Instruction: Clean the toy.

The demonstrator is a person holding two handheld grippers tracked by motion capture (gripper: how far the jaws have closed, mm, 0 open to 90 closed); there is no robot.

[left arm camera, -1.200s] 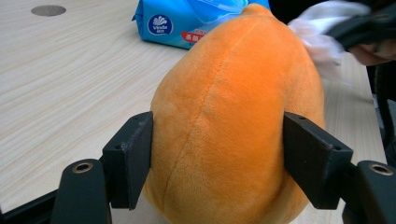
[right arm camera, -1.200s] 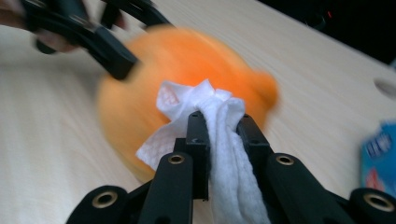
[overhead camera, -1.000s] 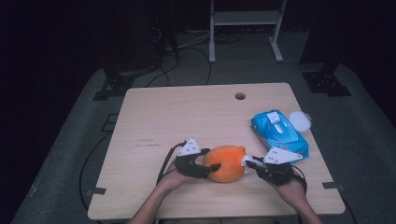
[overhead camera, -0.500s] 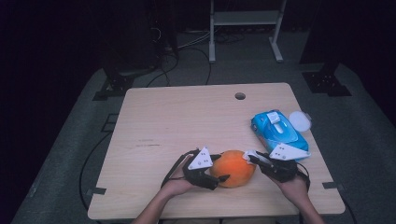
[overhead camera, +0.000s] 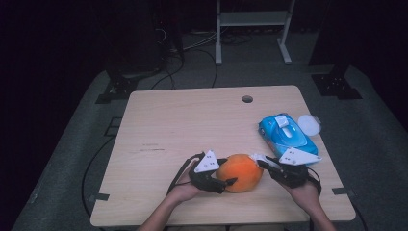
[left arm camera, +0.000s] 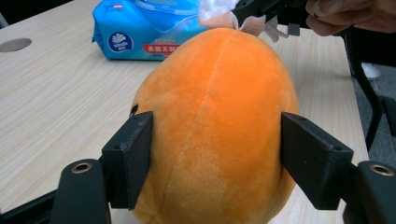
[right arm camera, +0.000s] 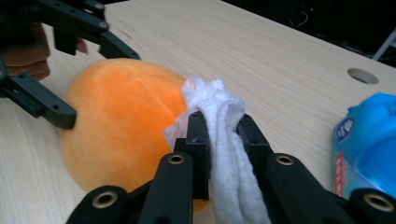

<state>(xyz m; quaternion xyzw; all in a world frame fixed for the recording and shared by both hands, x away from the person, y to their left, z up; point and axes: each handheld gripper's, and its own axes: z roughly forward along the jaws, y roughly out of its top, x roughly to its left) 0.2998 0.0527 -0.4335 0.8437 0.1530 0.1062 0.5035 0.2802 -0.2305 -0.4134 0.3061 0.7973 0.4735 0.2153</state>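
Note:
A round orange plush toy (overhead camera: 242,172) rests near the table's front edge, between both hands. My left gripper (left arm camera: 217,125) is shut on it, one black pad pressing each side, and its jaws have just been closing a little further on it. From the right, my right gripper (right arm camera: 223,122) is shut on a bunched white wipe (right arm camera: 215,100). The wipe's tip touches the upper right side of the plush (right arm camera: 121,121). In the high view the left gripper (overhead camera: 225,173) and the right gripper (overhead camera: 260,160) sit on either side of the toy.
A blue pack of wet wipes (overhead camera: 286,132) lies at the right edge of the wooden table (overhead camera: 192,120), with a white round lid (overhead camera: 309,124) beside it. A cable hole (overhead camera: 247,99) sits near the far edge. Dark floor and stands surround the table.
My left gripper has carried the orange plush a little to the right, up against the wipe in the right gripper. The right hand has barely moved.

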